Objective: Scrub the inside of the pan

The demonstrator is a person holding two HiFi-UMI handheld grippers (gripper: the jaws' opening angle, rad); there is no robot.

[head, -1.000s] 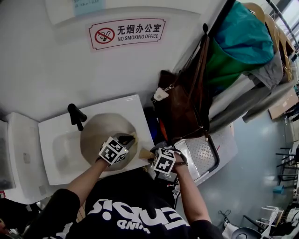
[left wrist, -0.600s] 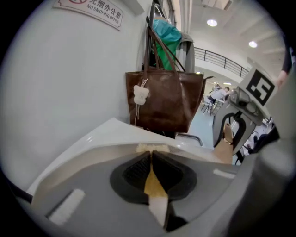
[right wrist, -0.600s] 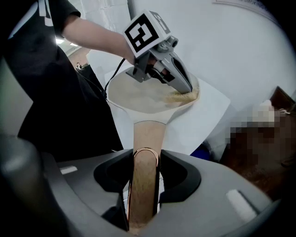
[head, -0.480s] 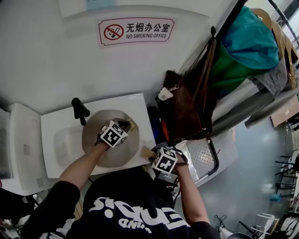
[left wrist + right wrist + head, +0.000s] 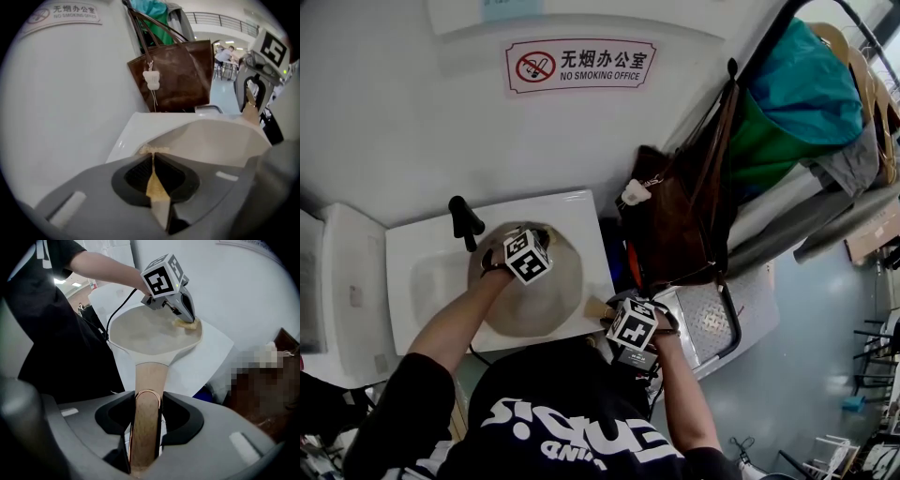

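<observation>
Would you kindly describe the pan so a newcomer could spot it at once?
Under the no-smoking sign sits a white sink. The pan rests on it, right of the black tap: the only round beige thing, with a wooden handle pointing right.

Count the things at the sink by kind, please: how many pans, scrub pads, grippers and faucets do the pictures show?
pan: 1
scrub pad: 1
grippers: 2, the left gripper and the right gripper
faucet: 1
Total: 5
</observation>
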